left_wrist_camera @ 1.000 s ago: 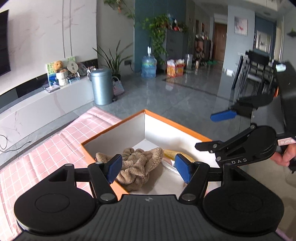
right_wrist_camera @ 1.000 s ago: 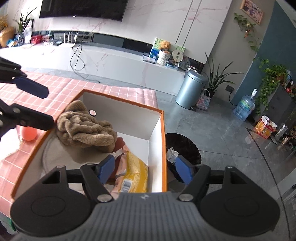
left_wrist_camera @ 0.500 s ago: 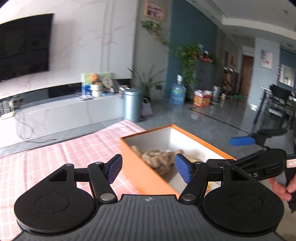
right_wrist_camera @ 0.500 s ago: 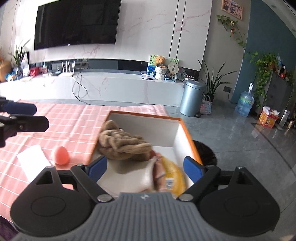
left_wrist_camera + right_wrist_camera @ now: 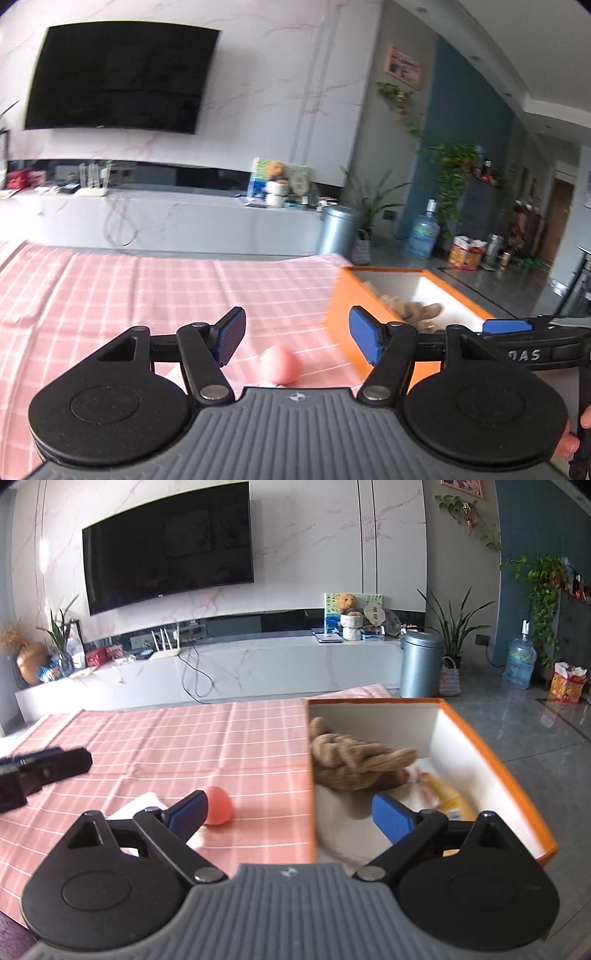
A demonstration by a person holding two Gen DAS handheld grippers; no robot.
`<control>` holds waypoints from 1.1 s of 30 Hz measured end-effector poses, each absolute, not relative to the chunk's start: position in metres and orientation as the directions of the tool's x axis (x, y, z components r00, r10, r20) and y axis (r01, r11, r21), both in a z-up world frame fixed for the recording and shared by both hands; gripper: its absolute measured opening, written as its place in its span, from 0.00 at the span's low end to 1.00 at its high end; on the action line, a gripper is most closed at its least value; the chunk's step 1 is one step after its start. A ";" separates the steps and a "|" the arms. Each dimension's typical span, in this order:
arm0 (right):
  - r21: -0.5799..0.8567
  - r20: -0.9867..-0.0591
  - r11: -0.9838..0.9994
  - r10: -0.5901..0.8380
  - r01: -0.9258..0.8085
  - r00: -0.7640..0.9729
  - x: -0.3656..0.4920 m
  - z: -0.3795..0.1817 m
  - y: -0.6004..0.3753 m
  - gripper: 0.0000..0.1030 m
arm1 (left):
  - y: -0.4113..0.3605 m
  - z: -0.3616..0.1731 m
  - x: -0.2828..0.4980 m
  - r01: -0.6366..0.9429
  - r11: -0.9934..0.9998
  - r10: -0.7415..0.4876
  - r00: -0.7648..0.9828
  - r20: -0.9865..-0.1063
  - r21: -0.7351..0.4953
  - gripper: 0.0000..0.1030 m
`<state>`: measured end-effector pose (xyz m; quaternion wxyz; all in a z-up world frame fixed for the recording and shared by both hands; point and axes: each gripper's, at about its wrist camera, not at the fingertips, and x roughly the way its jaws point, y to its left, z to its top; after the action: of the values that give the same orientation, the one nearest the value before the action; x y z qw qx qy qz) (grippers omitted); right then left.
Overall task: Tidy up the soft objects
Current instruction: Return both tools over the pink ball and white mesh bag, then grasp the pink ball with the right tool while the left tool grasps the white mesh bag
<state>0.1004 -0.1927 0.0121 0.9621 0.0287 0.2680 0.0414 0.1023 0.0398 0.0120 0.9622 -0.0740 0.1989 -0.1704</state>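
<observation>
An orange box with white inner walls stands at the right end of the pink checked tablecloth. Inside lie a brown plush toy, a yellow packet and a white cushion. A pink egg-shaped soft ball rests on the cloth left of the box, beside a white sheet. My left gripper is open and empty, with the ball just below its gap and the box to its right. My right gripper is empty over the box's near-left corner, its jaws still opening.
A white TV bench with a television above runs along the far wall. A grey bin, potted plants and a water bottle stand on the grey floor to the right. A hand's fingers show at the left view's right edge.
Both grippers have swung left, away from over the box toward the tablecloth. The pink ball has come into view under them. The right jaws have spread wider; the left jaws stayed the same.
</observation>
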 end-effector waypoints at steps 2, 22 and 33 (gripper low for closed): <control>0.086 -0.499 0.994 0.104 -0.070 0.860 0.098 0.005 -0.182 0.91 | 0.051 0.005 0.100 0.262 0.941 -0.327 0.863 -0.385 -0.213 0.72; -0.098 -0.562 0.969 0.134 -0.227 0.816 0.125 -0.063 -0.114 0.70 | 0.078 -0.072 0.118 0.082 0.961 -0.230 0.769 -0.597 -0.264 0.83; -0.143 -0.581 0.955 0.132 -0.260 0.803 0.182 -0.078 -0.093 0.65 | 0.088 -0.078 0.148 -0.012 0.971 -0.147 0.756 -0.638 -0.239 0.85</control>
<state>0.1816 -0.0932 -0.0778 0.9432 -0.1084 0.2962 0.1039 0.1476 0.0881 -0.0779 0.9299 -0.1149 0.3474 -0.0363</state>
